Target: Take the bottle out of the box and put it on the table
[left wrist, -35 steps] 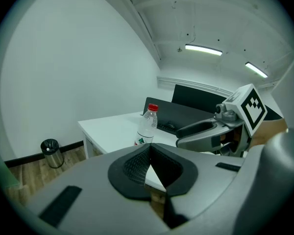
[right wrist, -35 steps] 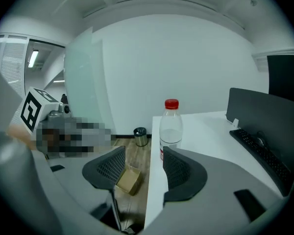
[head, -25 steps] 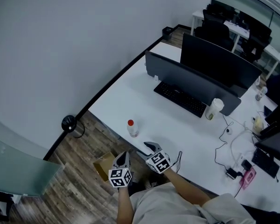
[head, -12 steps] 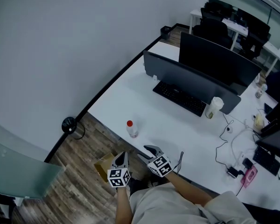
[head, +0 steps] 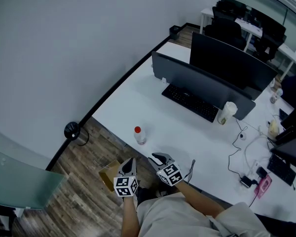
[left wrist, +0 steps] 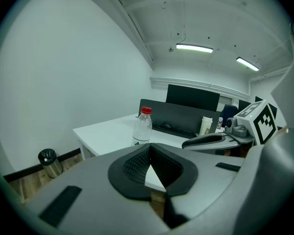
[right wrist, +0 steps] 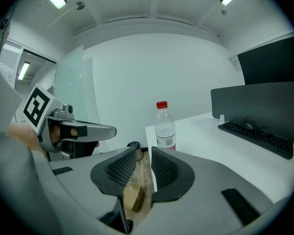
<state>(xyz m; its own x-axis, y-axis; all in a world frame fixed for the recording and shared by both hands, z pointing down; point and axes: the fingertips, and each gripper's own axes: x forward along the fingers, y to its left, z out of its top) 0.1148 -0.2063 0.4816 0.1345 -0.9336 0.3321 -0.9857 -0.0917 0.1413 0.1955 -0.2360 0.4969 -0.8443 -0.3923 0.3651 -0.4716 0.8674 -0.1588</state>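
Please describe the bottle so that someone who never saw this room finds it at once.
Find the long white table along the grey wall. At its near end, in front of the black keyboard, stands the bottle, upright and alone. It is clear plastic with a red cap, unlike the pale cup further along.

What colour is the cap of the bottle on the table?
Red cap, clearest in the right gripper view.

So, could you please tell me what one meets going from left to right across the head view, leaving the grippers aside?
From the left: bin → box → bottle → keyboard → cup.
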